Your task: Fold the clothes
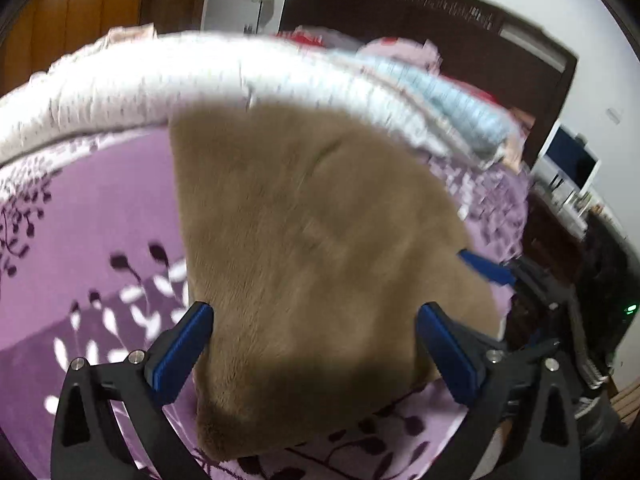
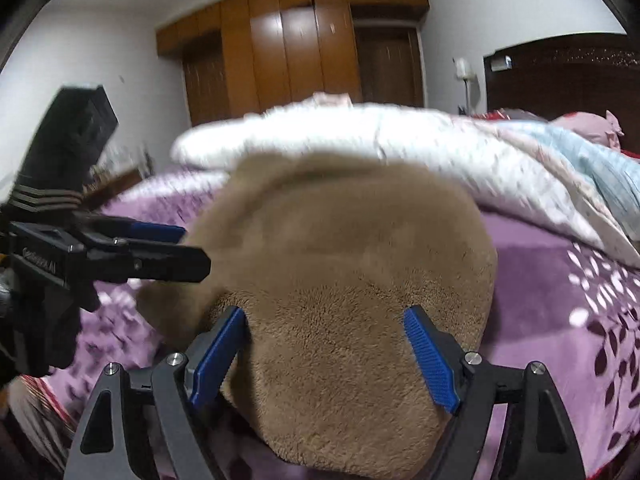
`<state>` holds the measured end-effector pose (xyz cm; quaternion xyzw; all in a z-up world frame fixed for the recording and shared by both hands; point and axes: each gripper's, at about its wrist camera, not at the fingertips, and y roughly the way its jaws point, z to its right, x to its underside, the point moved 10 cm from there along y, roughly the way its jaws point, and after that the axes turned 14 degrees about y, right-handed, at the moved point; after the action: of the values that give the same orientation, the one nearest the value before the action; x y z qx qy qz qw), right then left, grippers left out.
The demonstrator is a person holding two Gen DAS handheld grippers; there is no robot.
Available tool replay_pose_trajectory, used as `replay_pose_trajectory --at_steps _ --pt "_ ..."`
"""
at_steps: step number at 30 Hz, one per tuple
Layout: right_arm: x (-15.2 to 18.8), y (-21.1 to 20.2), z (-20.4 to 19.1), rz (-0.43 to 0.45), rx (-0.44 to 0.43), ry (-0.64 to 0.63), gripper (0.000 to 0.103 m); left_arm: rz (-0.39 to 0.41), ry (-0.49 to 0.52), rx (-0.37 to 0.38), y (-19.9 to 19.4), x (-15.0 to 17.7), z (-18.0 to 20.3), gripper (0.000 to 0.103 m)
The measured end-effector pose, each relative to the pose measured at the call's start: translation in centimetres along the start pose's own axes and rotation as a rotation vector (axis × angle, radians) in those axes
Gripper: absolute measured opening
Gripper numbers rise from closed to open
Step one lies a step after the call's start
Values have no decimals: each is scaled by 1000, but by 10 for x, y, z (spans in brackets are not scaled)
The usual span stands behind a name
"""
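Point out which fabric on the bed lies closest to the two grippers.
The brown fleece garment, plush and plain, lying on the purple leaf-print bedspread right before both open grippers. The white quilt and light blue bedding are piled farther back.

No legible txt, nos. or signs are found. Pale lettering is seen on the black body of the left gripper (image 2: 192,250) in the right wrist view, but it's too blurred to be read.
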<state>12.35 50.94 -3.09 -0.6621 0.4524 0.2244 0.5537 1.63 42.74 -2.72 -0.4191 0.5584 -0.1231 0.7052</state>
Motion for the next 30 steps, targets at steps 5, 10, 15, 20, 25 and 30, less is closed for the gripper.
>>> replay_pose_trajectory --at_steps 5,10,15,20,25,30 --pt "11 21 14 -56 35 20 84 -54 -57 29 34 27 -2 102" --pt "15 27 13 -65 66 15 84 -53 -91 42 36 34 -3 103" --pt "16 29 12 -52 80 18 85 -34 -70 -10 32 33 0 103" --pt "13 20 8 -18 82 23 88 -6 -38 -139 7 30 4 103" --pt "6 -4 4 46 93 95 91 29 -25 -192 -21 31 10 103" --pt "-10 -37 16 135 124 240 92 4 31 -195 -34 40 28 103"
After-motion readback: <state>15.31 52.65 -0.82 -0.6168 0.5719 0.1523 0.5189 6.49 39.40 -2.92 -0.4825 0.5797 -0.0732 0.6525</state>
